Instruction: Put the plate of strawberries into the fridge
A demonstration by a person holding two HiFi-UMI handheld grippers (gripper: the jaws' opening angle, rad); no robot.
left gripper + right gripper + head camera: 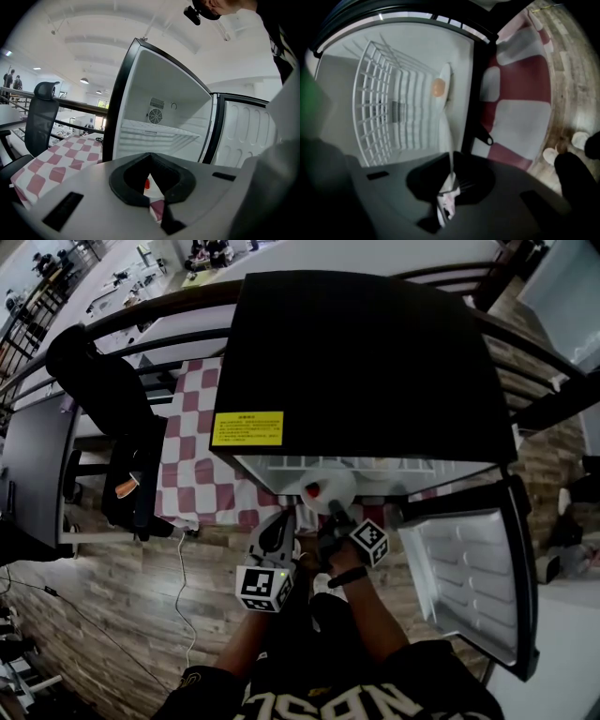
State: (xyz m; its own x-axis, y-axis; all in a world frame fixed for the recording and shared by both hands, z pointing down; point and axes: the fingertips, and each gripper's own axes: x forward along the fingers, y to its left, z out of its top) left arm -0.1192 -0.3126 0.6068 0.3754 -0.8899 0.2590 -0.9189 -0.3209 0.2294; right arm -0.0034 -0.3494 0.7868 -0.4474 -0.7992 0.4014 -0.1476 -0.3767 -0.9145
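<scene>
The black fridge (356, 352) was stood open. Both forearms were held forward, the right gripper (335, 517) rolled sideways and clamped on the rim of the white plate (326, 482) at the fridge's open front, the left gripper (281, 523) kept just beside with jaws together. One red strawberry (312, 490) was seen on the plate.

The fridge (366, 362) has a smooth, matt black top with a yellow printed sticker (247, 427) on it. Its inside walls and the door liner (464, 568) are smooth white moulded plastic, and the shelf (379, 103) is white-coated wire. The plate (339, 486) looks like glossy white ceramic. Beside the fridge lies a red-and-white checked cloth (192, 456). The floor (122, 587) is grained wood plank with a low sheen. The left gripper (151, 185) has a smooth pale grey plastic shell with matt black jaws. The right gripper (450, 180) is dark matt plastic.
</scene>
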